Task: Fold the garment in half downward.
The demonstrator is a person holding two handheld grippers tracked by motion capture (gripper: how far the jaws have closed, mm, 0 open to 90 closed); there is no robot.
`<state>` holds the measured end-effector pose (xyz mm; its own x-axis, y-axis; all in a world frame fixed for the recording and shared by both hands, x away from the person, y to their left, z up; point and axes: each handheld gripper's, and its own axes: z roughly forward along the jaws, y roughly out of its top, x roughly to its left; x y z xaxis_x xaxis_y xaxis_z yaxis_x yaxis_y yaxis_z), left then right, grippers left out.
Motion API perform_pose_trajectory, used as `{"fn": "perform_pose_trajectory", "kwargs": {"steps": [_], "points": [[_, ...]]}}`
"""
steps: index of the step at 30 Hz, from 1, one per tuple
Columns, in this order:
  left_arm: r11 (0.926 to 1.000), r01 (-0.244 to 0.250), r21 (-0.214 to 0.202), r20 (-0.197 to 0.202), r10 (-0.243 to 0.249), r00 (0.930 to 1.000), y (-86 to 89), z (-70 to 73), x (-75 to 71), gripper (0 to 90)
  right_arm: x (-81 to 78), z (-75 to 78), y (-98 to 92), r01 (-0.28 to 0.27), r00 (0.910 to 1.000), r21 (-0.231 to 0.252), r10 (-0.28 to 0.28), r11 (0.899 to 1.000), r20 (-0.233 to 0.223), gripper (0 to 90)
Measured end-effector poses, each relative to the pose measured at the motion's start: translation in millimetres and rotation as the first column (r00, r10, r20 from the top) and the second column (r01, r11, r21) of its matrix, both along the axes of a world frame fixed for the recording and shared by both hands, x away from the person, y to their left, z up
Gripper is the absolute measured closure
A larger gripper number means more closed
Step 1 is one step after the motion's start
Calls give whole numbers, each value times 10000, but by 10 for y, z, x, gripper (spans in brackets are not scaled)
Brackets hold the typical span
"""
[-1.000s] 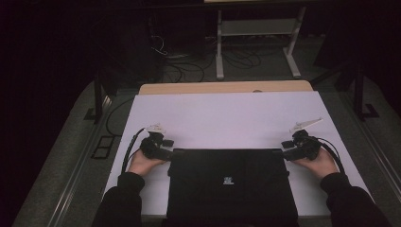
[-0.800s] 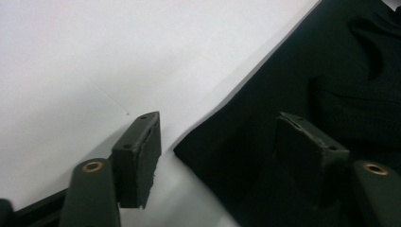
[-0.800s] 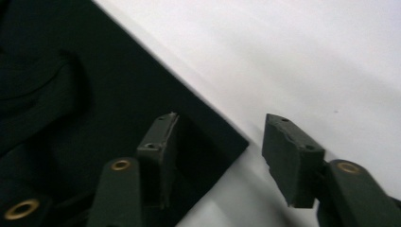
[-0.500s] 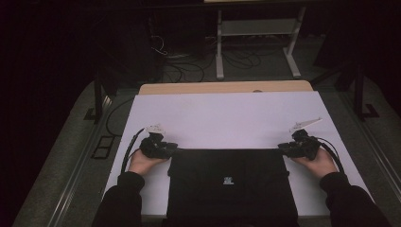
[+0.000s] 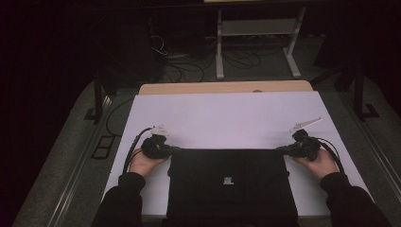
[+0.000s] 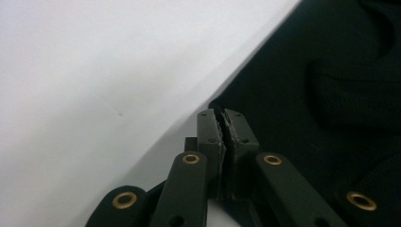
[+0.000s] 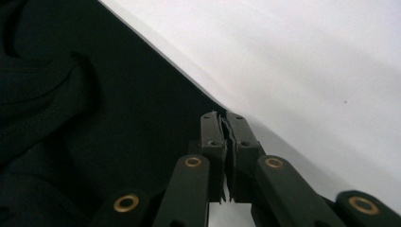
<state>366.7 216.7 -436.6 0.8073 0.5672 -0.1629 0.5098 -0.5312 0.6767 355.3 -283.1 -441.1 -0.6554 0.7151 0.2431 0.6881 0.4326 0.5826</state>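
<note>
A black folded garment (image 5: pixel 231 187) with a small white label lies on the white table (image 5: pixel 227 116) at the near edge. My left gripper (image 5: pixel 172 150) sits at its far left corner and my right gripper (image 5: pixel 281 150) at its far right corner. Both pairs of jaws have just been closing. In the left gripper view the left gripper (image 6: pixel 222 113) has its pads pressed together on the edge of the black cloth (image 6: pixel 307 94). In the right gripper view the right gripper (image 7: pixel 222 116) pinches the corner of the cloth (image 7: pixel 94 94) in the same way.
White table surface stretches beyond the garment to a wooden strip (image 5: pixel 227 87) at the far edge. Behind the table stand a metal rack (image 5: pixel 257 42) and loose cables (image 5: pixel 189 61) on the dark floor. The person's dark sleeves (image 5: pixel 118 203) come in at the bottom.
Both grippers have shut at the garment's far corners. The hands have barely shifted, and the garment lies as before.
</note>
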Motion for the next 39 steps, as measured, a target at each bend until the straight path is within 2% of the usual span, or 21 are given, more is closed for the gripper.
{"fn": "perform_pose_trajectory", "kwargs": {"steps": [2,5,7,10,17,19,23,28,31,39], "points": [[9998,-167,88,302,165,9994,-7,46,-24,856,-12,13,-8,59,9999,26,-59,10000,102,857],[9957,-382,838,927,303,9952,-56,110,-54,857,-26,49,-11,229,9993,9,-229,9997,304,859],[9922,-562,1117,1271,418,9910,-86,151,-62,857,-36,82,-10,341,9981,-16,-340,9994,505,861],[9902,-776,1161,1486,599,9871,-93,198,-40,857,-42,131,-10,520,9952,3,-519,9986,828,862],[9888,-1036,1075,1345,888,9869,-58,257,84,856,-20,287,-31,858,9875,52,-857,9963,1320,862],[9901,-1125,837,1296,1012,9864,-41,286,112,856,0,323,-39,912,9867,92,-916,9958,1340,862],[9897,-1133,876,1253,1019,9869,-32,382,151,855,38,368,-38,1002,9844,112,-1008,9949,1445,862],[9885,-1089,1047,1445,932,9851,-71,510,169,855,72,445,-32,1076,9808,77,-1075,9942,1630,861],[9890,-1163,918,1510,1017,9833,-75,560,183,855,95,501,-32,1181,9761,36,-1167,9930,1831,861],[9883,-1228,902,1619,1071,9810,-47,737,228,854,176,620,-36,1395,9716,95,-1387,9902,1919,861]]}}
